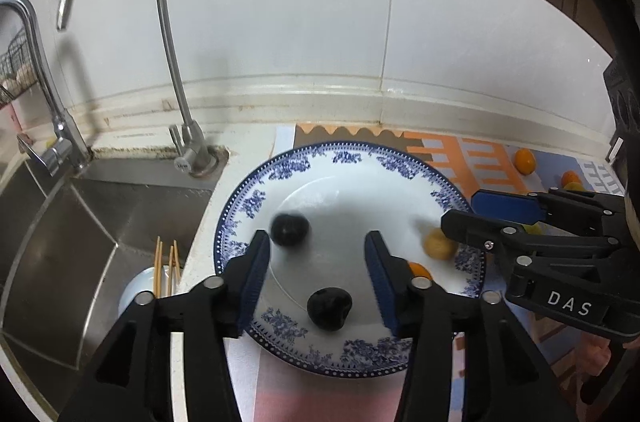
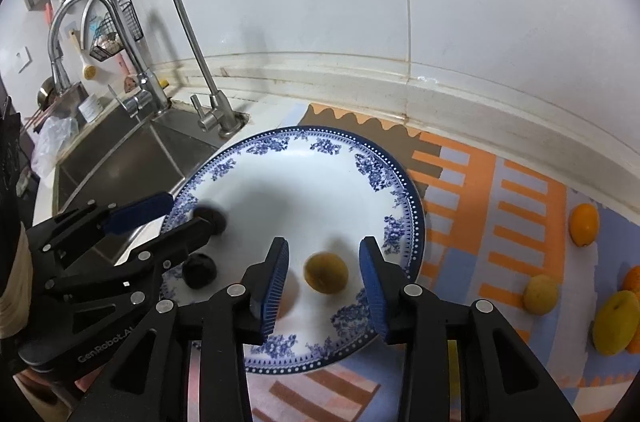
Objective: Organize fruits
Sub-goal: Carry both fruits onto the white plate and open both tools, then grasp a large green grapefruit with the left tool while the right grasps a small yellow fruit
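Note:
A blue-and-white plate point(image 1: 344, 158) point(image 2: 304, 146) lies on the counter beside the sink. Two dark plums point(image 1: 289, 229) point(image 1: 329, 308) rest on it, the farther one blurred; both show in the right wrist view point(image 2: 212, 216) point(image 2: 199, 270). A yellow-brown fruit point(image 1: 439, 243) point(image 2: 325, 271) lies on the plate's right side. My left gripper point(image 1: 318, 276) is open above the plate, holding nothing. My right gripper point(image 2: 323, 272) is open with the yellow-brown fruit between its pads point(image 2: 372, 274), not touching them. Each gripper shows in the other's view point(image 2: 160, 218) point(image 1: 472, 212).
A steel sink point(image 1: 100, 222) with two taps point(image 1: 168, 34) lies left of the plate, chopsticks point(image 1: 166, 268) in it. Oranges point(image 2: 584, 224) and yellow fruits point(image 2: 541, 294) point(image 2: 616, 322) lie on the patterned mat point(image 2: 500, 206) to the right. A tiled wall point(image 1: 320, 22) stands behind.

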`<control>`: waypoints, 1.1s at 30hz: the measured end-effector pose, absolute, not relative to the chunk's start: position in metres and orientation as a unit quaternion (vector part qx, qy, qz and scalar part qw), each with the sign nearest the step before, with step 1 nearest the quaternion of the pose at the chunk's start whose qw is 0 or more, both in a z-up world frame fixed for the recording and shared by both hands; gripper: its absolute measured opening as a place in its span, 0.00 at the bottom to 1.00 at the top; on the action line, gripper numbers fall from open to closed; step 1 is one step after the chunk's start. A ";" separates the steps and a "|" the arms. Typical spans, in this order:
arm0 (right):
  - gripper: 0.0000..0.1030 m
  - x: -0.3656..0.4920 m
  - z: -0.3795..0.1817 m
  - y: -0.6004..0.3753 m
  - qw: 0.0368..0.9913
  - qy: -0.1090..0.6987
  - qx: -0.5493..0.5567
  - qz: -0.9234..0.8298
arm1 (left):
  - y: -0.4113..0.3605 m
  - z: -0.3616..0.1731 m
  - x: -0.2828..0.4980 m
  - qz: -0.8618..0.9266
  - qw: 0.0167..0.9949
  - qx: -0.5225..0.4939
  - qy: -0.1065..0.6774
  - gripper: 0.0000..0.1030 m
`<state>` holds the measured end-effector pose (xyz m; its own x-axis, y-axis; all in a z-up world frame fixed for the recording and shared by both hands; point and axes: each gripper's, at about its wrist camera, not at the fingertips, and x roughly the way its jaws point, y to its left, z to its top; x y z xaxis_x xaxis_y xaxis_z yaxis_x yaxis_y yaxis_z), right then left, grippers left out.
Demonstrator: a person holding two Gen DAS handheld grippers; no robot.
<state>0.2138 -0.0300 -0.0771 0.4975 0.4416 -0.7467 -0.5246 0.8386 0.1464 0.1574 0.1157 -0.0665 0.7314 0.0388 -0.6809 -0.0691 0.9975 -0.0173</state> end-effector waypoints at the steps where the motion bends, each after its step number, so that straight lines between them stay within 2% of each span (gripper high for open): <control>1: 0.37 0.211 -0.074 -0.032 0.866 0.412 -0.050 0.279 | 0.114 -0.063 0.155 0.029 0.932 -0.019 0.361 0.52; 8: 0.37 0.189 -0.045 -0.056 0.884 0.377 -0.032 0.276 | 0.096 -0.034 0.135 0.013 0.944 -0.015 0.330 0.60; 11: 0.45 0.179 -0.031 -0.070 0.893 0.359 -0.024 0.270 | 0.087 -0.022 0.128 0.006 0.948 -0.012 0.317 0.65; 17: 0.47 0.163 -0.010 -0.096 0.910 0.330 -0.017 0.252 | 0.062 -0.006 0.116 -0.015 0.954 -0.005 0.298 0.70; 19: 0.49 0.159 -0.005 -0.105 0.913 0.324 -0.015 0.246 | 0.053 -0.005 0.115 -0.026 0.954 -0.009 0.298 0.70; 33: 0.49 0.148 -0.001 -0.156 0.927 0.309 -0.026 0.213 | 0.002 -0.023 0.118 -0.077 0.950 0.000 0.303 0.70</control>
<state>0.1480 -0.1556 -0.0014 0.7188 0.3781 -0.5835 -0.4103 0.9082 0.0829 0.1182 0.0019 -0.0235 0.8050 -0.1467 -0.5749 0.1468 0.9881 -0.0465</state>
